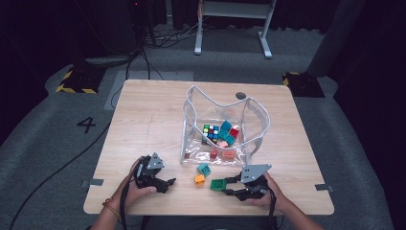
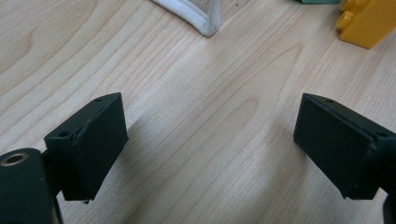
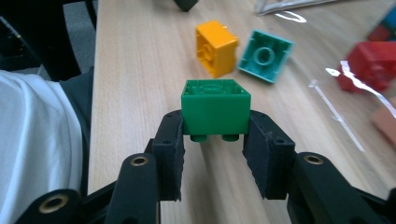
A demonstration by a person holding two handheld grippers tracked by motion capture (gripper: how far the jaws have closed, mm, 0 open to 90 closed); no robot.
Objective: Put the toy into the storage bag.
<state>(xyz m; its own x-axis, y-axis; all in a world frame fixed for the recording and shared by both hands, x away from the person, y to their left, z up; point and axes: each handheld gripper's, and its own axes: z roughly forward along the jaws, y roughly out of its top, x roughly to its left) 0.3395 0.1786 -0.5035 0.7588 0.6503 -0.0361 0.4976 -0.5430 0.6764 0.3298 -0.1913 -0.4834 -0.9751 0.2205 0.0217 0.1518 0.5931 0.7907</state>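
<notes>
Right gripper (image 3: 215, 140) clamped on a green building block (image 3: 215, 109), held studs-down just in front of the clear plastic bag (image 1: 191, 125). Left gripper (image 2: 210, 140), jaws wide apart, rests left of the bag, holding nothing.

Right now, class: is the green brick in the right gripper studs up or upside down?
Upside down: the green brick shows its hollow underside on top, studs poking out below, between the right gripper pads.
</notes>
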